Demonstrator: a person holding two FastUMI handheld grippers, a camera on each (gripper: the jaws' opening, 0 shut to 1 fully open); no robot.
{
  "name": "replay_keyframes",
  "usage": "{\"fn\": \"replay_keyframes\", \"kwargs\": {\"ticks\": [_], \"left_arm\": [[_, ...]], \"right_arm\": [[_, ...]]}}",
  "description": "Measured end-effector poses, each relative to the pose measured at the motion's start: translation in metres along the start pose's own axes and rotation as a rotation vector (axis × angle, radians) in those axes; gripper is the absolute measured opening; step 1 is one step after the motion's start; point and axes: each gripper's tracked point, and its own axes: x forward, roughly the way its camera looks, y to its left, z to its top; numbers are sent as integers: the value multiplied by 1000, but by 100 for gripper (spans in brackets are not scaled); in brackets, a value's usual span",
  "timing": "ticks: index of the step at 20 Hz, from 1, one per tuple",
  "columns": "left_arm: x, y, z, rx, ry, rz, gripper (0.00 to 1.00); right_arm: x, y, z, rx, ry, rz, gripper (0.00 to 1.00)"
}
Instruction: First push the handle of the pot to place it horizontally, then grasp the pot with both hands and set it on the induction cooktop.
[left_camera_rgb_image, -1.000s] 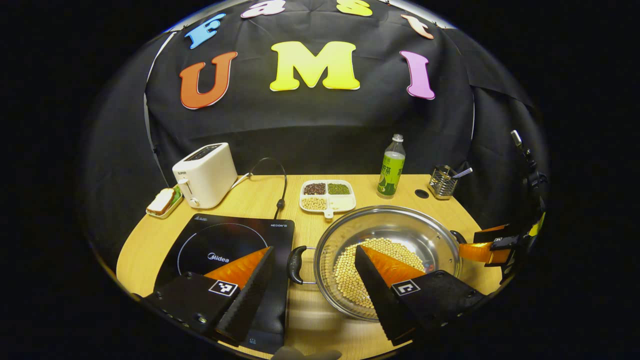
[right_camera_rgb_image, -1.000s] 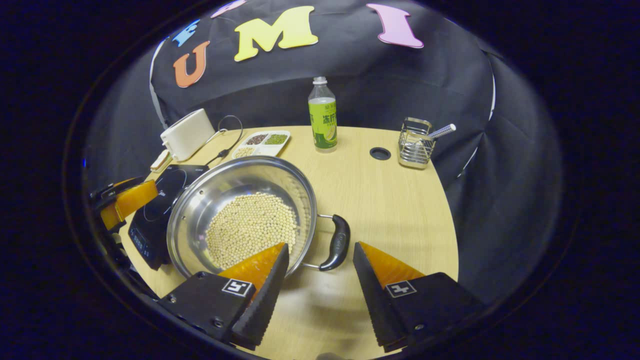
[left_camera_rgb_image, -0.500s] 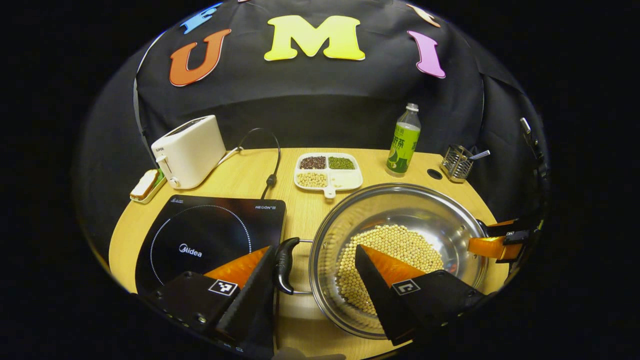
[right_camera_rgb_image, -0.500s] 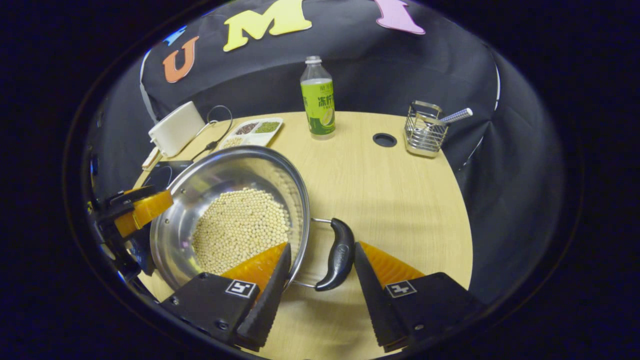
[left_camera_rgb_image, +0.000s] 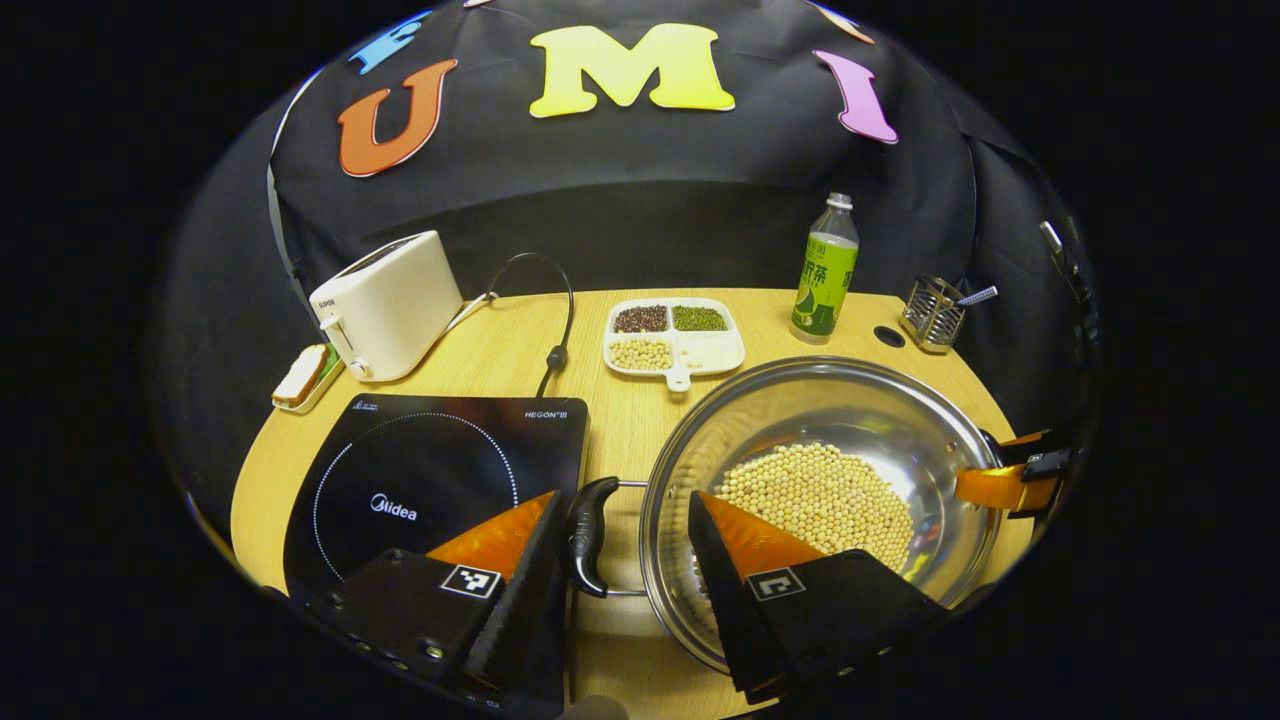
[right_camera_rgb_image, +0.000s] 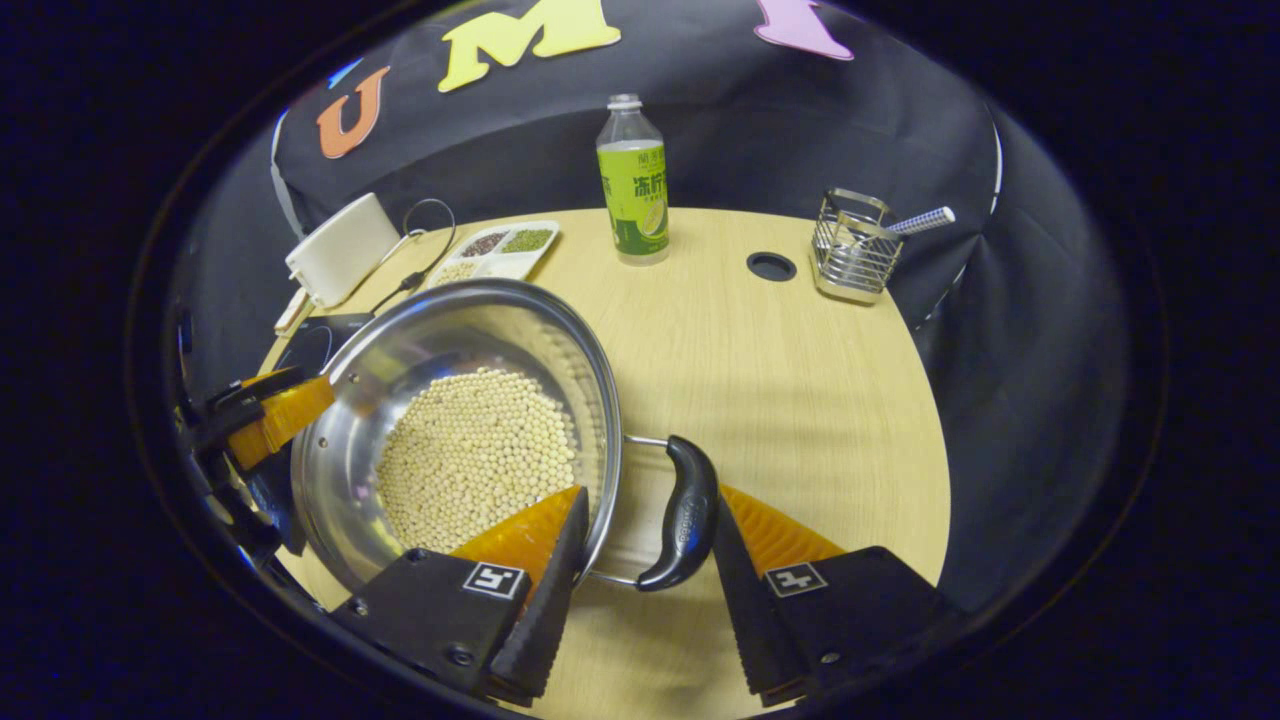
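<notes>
The big shiny metal pot (left_camera_rgb_image: 830, 440) full of small pale beans (right_camera_rgb_image: 475, 455) is sitting on the wooden table (right_camera_rgb_image: 780, 400) just beside the flat black cooktop (left_camera_rgb_image: 430, 470), and the left gripper (left_camera_rgb_image: 620, 545) and right gripper (right_camera_rgb_image: 645, 545) are both reaching wide open around its two black handles (left_camera_rgb_image: 588, 535), one finger of each inside the pot's rim, so a weak or lopsided grab may be tipping it and spilling beans.

A round-edged, light wood-grain table (left_camera_rgb_image: 470, 375) stands against a black cloth backdrop (left_camera_rgb_image: 640, 210) that hangs in soft folds and wraps around both sides of the booth. A dark cable hole (right_camera_rgb_image: 771, 266) pierces the tabletop near its far edge. Even overhead light falls on the wood, leaving the surroundings beyond the cloth in darkness.
</notes>
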Motion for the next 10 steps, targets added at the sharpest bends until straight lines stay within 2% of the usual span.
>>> {"fn": "replay_keyframes", "kwargs": {"ticks": [2,3,4,7,10], "left_arm": [[4,9,-2,27,11,51,70],[6,8,-2,17,16,51,77],[5,8,-1,13,20,53,55],[3,7,0,21,33,55,54],[0,2,9,37,17,46,49]], "right_arm": [[0,0,-1,8,15,-23,69],[0,-1,0,18,29,-32,67],[-1,-1,-2,31,39,-43,66],[-2,0,-2,44,49,-52,63],[-2,0,2,55,22,-40,60]]}}
